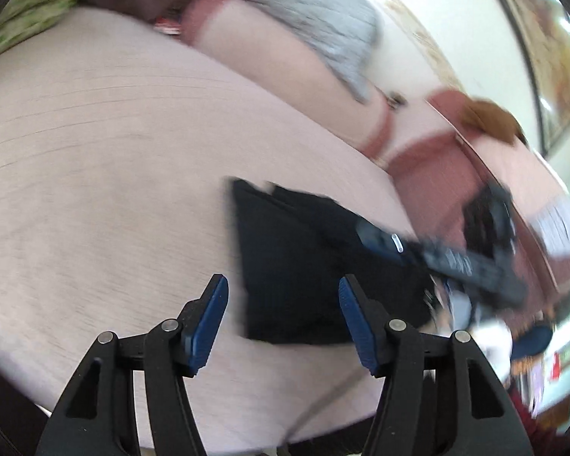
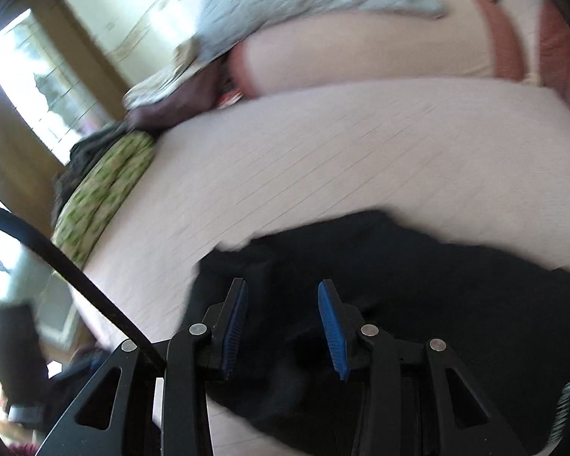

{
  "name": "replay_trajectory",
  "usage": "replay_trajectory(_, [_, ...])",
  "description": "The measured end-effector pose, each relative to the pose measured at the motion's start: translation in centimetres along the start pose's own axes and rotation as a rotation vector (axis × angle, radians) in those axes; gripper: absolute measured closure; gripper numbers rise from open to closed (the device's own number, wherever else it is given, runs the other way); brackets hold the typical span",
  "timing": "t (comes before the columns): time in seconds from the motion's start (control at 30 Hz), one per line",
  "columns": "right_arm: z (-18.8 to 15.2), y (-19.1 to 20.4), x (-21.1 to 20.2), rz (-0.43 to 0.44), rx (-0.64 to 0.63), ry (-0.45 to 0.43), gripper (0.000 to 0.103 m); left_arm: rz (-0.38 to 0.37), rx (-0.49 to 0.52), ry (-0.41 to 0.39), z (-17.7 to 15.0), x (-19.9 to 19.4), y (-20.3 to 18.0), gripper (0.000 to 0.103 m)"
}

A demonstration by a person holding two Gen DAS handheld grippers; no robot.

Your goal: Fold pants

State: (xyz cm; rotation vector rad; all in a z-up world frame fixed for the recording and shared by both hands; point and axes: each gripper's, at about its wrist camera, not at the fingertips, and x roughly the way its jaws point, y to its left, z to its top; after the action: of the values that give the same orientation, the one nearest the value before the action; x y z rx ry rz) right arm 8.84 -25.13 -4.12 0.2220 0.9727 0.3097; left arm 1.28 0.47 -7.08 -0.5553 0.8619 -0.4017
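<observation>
On the bed (image 1: 114,144), pale pink sheet, lie the black pants (image 1: 304,266), bunched into a compact dark block toward its right side in the left wrist view. Left gripper (image 1: 283,319) is released, blue pads spread wide, nothing between them; it hangs above the sheet at the near-left edge of the pants, not touching the fabric as far as I can tell. Right gripper (image 2: 281,326) is also released, pads apart, sitting directly over the pants (image 2: 418,285); contact unclear due to motion blur. From the left wrist, the right gripper's body shows as a dark blurred bar crossing the far-right corner of the pants. Grey knit blanket (image 1: 304,11) lies over the pink pillows (image 2: 361,53) at the head of the bed. Green patterned cloth (image 2: 102,193) lies along the bed's far-left edge. Both frames heavily blurred.
</observation>
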Motion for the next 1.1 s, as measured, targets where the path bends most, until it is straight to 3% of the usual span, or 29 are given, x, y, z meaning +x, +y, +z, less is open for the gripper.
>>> replay_trajectory(0.07, [-0.5, 0.6, 2.0, -0.049, 0.006, 0.042, 0.061, 0.035, -0.033, -0.03, 0.7, -0.6, 2.2, 0.043])
replay_trajectory(0.13, [-0.9, 1.0, 4.0, -0.177, -0.009, 0.074, 0.061, 0.063, -0.058, -0.05, 1.0, -0.8, 4.2, 0.043])
replay_trajectory(0.2, [-1.2, 1.1, 5.3, -0.25, -0.011, 0.091, 0.061, 0.066, -0.095, -0.055, 1.0, -0.7, 5.8, 0.043])
replay_trajectory(0.27, [-1.5, 1.3, 5.9, -0.24, -0.014, 0.109, 0.062, 0.053, -0.133, -0.043, 0.8, -0.4, 7.0, 0.043])
replay_trajectory(0.33, [-1.7, 2.4, 6.3, -0.222, -0.038, 0.116, 0.099, 0.038, -0.149, -0.034, 0.9, -0.1, 7.2, 0.043])
replay_trajectory(0.5, [-1.8, 3.7, 4.4, -0.189, -0.03, 0.033, 0.099, 0.034, -0.119, -0.05, 1.2, -0.2, 6.2, 0.043])
replay_trajectory(0.67, [-3.1, 2.7, 0.2, -0.19, 0.035, -0.048, 0.099, 0.026, -0.126, -0.029, 0.9, 0.1, 6.3, 0.043])
replay_trajectory(0.9, [-5.8, -1.1, -2.5, -0.332, 0.116, -0.064, 0.099, 0.047, -0.082, -0.005, 0.6, 0.7, 4.5, 0.043])
replay_trajectory(1.1, [-6.7, -4.1, -2.4, -0.338, 0.227, -0.015, 0.095, -0.004, 0.018, 0.031, 1.7, 1.8, -0.1, 0.043])
